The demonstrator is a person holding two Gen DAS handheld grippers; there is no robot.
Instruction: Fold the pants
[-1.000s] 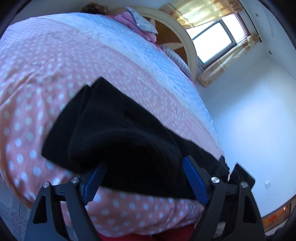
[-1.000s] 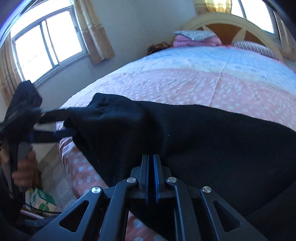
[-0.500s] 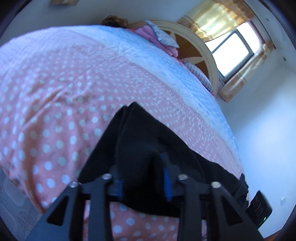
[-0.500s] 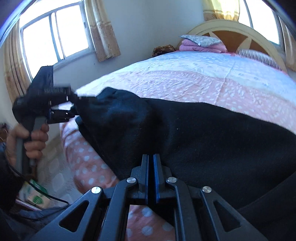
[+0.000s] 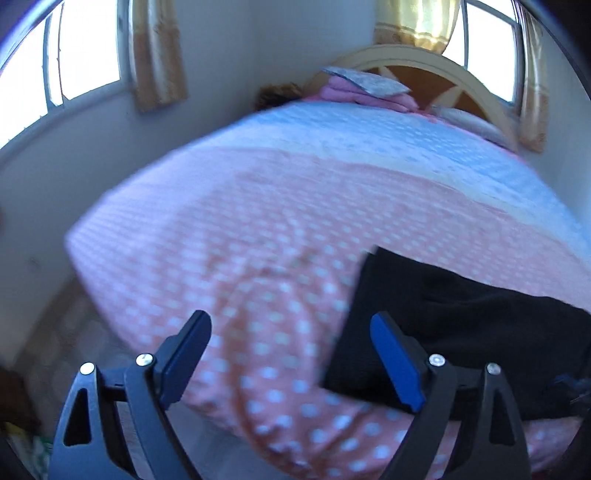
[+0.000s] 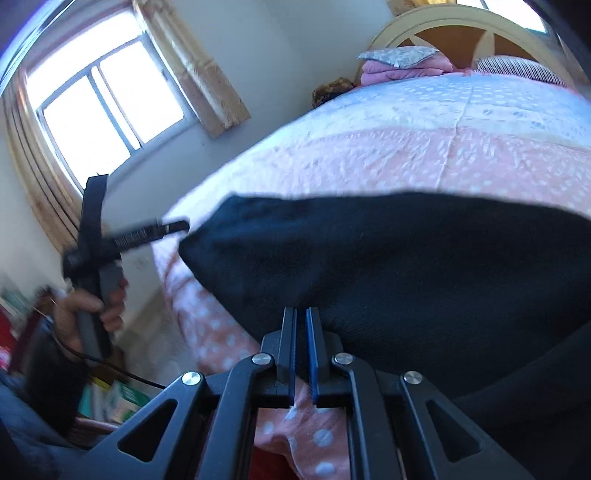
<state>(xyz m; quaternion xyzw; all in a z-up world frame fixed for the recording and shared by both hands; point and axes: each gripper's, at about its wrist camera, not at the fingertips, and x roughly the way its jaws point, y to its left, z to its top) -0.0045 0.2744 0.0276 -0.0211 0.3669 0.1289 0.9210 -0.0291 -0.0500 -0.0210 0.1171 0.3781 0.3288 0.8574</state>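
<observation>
Left wrist view shows the left gripper (image 5: 291, 354) released beside the black pants (image 5: 461, 325) on the bed (image 5: 258, 221), while the right gripper (image 6: 300, 350) grips their near edge, so regrasping likely comes next.

Both wrist views look from the foot of the bed (image 5: 280, 229) toward its headboard (image 6: 461, 22); the right sits lower and closer. They share the bed, headboard and side window (image 6: 107, 99).
</observation>
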